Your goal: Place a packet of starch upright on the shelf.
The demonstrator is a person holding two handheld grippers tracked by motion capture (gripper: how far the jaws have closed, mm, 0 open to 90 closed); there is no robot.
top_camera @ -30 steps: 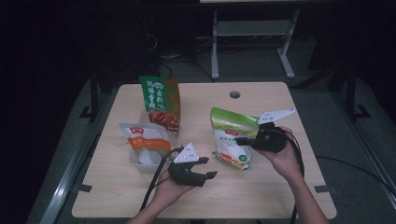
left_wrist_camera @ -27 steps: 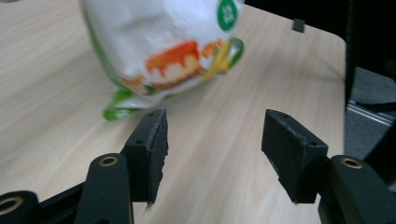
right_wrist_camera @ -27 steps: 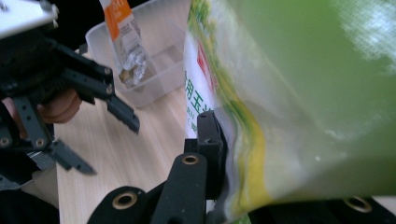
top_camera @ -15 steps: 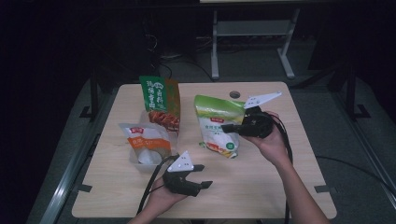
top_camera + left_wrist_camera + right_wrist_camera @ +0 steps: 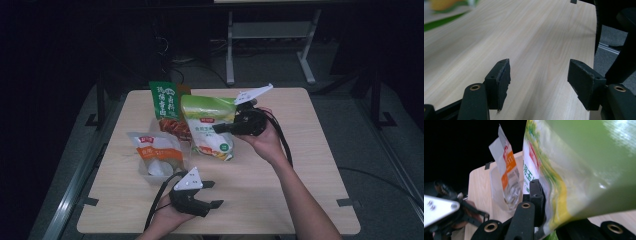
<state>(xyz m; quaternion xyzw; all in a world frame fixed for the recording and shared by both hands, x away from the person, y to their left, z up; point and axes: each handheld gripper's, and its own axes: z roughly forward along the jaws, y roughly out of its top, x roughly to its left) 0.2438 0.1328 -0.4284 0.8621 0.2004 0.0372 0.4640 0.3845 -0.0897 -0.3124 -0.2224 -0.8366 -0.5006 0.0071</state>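
My right gripper (image 5: 218,129) is shut on a green-and-white snack bag (image 5: 207,125), which it holds up over the middle of the wooden table (image 5: 300,165). In the right gripper view the bag (image 5: 574,170) hangs pinched between the black jaws of the right gripper (image 5: 546,205). My left gripper (image 5: 212,194) rests near the table's front edge. Its jaws have just been opening, and nothing lies between the pads (image 5: 502,80) of the left gripper (image 5: 539,82), only bare wood (image 5: 536,37).
An orange-and-white bag (image 5: 157,155) lies left of the held bag, and also appears in the right gripper view (image 5: 507,175). A dark green bag (image 5: 166,102) stands behind it. A metal stand (image 5: 270,45) sits beyond the table on the dark floor.
The right gripper has carried the green-and-white bag up and leftward, from the table's right part to beside the dark green bag. The left gripper has slid slightly toward the front edge, its jaws wider.
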